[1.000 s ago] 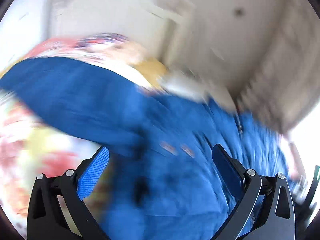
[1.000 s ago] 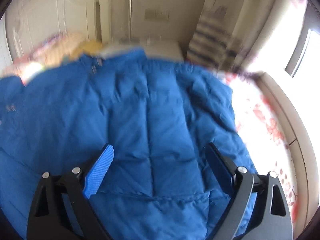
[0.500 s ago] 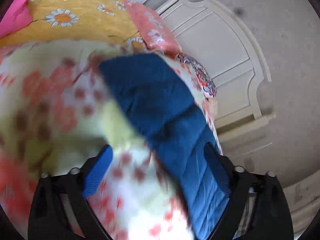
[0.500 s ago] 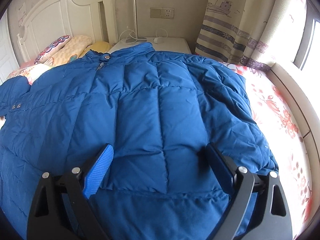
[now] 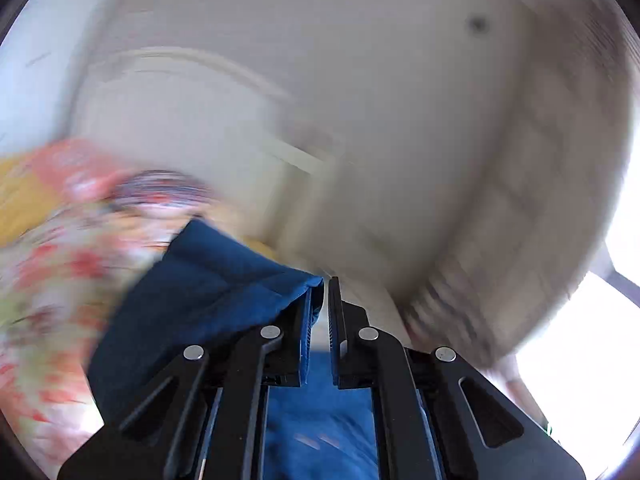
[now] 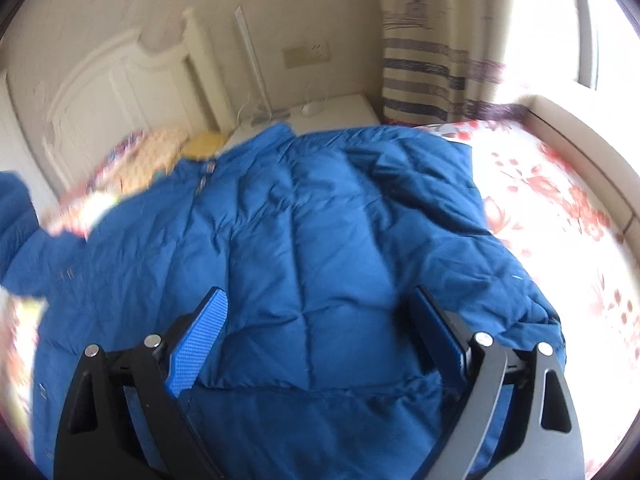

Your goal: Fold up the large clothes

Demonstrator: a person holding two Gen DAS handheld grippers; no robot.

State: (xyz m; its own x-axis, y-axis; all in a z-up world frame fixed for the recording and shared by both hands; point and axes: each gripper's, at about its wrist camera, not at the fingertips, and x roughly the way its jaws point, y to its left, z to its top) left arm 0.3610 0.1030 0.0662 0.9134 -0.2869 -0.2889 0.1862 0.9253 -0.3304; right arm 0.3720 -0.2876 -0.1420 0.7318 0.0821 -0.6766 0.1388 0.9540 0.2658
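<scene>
A large blue quilted jacket point(image 6: 312, 248) lies spread on the bed, collar toward the headboard. My right gripper point(image 6: 316, 300) is open and empty, hovering over the jacket's lower body. My left gripper point(image 5: 320, 292) is shut on the end of the jacket's sleeve point(image 5: 208, 292) and holds it lifted off the bed. The raised sleeve also shows at the left edge of the right wrist view point(image 6: 16, 208). The left wrist view is blurred by motion.
The bed has a floral sheet point(image 6: 552, 208) and pillows point(image 6: 160, 152) by the white headboard point(image 6: 120, 92). A white nightstand point(image 6: 332, 112) stands behind the collar. A striped curtain point(image 6: 432, 68) and a bright window are at the right.
My left gripper has closed on the sleeve end and lifted it, swinging up toward the wall. My right gripper stays open over the jacket, shifted slightly.
</scene>
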